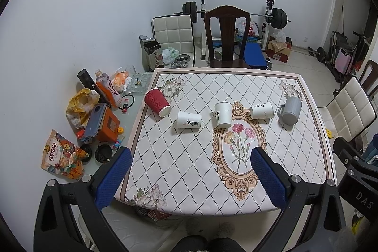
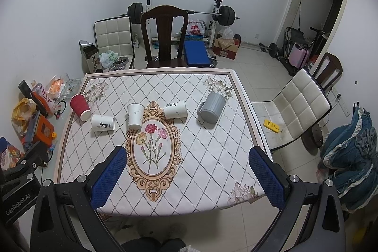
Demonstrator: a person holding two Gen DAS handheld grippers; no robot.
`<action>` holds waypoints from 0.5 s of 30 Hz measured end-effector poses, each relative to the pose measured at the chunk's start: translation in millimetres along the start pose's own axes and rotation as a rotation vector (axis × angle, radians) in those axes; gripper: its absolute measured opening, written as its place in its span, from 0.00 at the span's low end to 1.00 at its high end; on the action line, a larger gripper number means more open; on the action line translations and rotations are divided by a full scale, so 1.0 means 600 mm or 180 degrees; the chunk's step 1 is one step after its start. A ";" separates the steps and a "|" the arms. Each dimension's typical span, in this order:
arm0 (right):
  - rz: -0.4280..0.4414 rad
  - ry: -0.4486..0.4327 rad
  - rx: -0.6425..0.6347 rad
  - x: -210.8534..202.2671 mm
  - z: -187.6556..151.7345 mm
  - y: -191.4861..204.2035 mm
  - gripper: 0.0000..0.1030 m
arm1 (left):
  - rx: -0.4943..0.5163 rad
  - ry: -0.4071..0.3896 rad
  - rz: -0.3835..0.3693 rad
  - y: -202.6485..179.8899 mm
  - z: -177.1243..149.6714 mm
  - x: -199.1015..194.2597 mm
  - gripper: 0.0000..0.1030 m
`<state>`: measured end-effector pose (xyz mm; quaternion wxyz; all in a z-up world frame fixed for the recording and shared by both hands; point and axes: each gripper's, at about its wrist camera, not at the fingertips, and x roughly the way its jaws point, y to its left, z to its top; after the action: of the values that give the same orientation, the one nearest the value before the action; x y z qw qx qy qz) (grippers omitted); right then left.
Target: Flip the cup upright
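Note:
Several cups lie in a row across the patterned tablecloth (image 1: 189, 169). A red ribbed paper cup (image 1: 157, 102) lies on its side at the left. A white paper cup (image 1: 189, 119) lies on its side beside it. A white cup (image 1: 222, 114) in the middle seems to stand mouth down. Another white cup (image 1: 261, 110) lies on its side. A grey ribbed mug (image 1: 291, 110) at the right rests tilted, mouth toward me. They also show in the right wrist view, from the red cup (image 2: 80, 106) to the grey mug (image 2: 212, 108). My left gripper (image 1: 191, 157) and right gripper (image 2: 187, 156) are open, empty, above the near edge.
A dark wooden chair (image 1: 226, 37) stands behind the table. Snack bags, bottles and an orange box (image 1: 109, 125) clutter the surface at the left. A white padded chair (image 2: 297, 105) stands at the right. A weight bench and barbell (image 1: 278, 18) are at the back wall.

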<state>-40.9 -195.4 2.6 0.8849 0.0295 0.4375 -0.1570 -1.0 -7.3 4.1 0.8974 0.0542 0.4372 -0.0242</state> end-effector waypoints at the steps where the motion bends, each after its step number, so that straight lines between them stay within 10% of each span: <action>1: 0.0002 0.0002 -0.0003 -0.004 0.007 0.000 1.00 | 0.0000 0.0002 0.0003 0.000 0.000 0.001 1.00; 15: 0.0016 0.0003 -0.0020 -0.010 0.009 0.004 1.00 | 0.0001 0.0000 0.0004 0.003 0.000 -0.001 1.00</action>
<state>-39.4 -192.5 10.3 0.8852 0.0278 0.4383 -0.1534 -1.2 -5.8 4.9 0.8974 0.0547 0.4372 -0.0238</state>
